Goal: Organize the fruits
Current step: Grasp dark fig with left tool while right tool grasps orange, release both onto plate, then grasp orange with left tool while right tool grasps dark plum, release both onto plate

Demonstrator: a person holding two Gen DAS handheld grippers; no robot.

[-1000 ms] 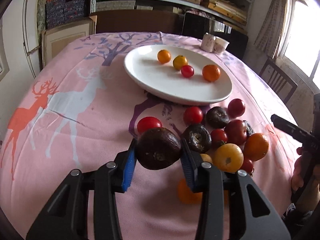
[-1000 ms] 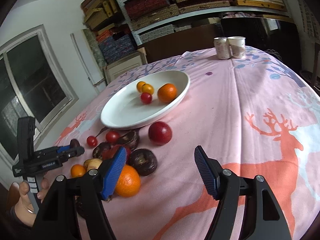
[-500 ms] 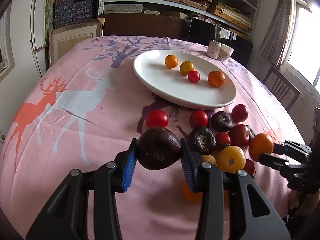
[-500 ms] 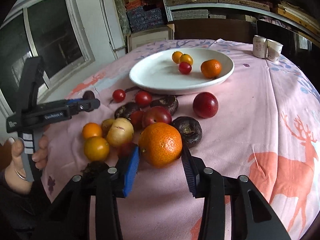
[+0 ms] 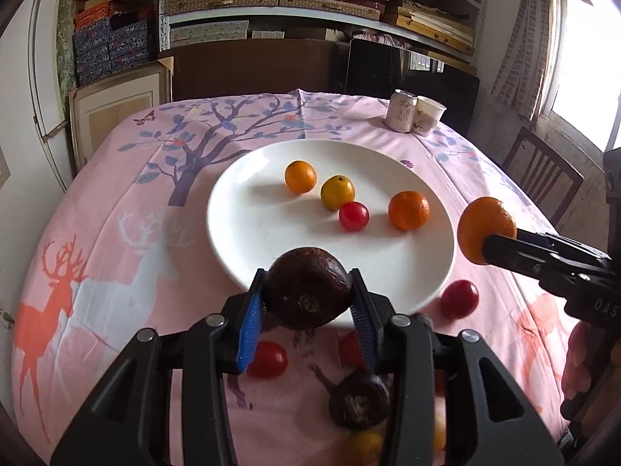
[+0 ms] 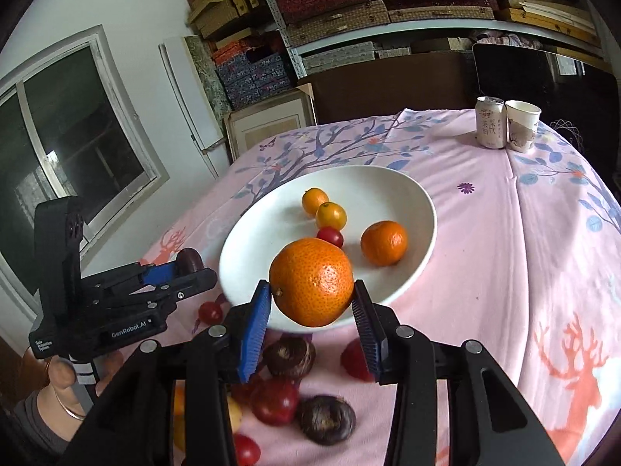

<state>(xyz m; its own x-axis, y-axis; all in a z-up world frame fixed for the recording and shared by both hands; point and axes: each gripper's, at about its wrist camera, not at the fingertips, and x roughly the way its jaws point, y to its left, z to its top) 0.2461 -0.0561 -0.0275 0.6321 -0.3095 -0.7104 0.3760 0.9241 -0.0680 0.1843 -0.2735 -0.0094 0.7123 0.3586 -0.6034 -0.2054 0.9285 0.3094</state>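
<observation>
We pinch a dark, firm fruit point(image 5: 306, 291) in the left tool point(image 5: 306, 306) and a light, yielding orange point(image 6: 311, 281) in the right tool point(image 6: 312, 310), each held across its middle.

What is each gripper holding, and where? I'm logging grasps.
The left gripper clamps a dark brown fruit by its two sides; the right gripper clamps an orange the same way.
</observation>
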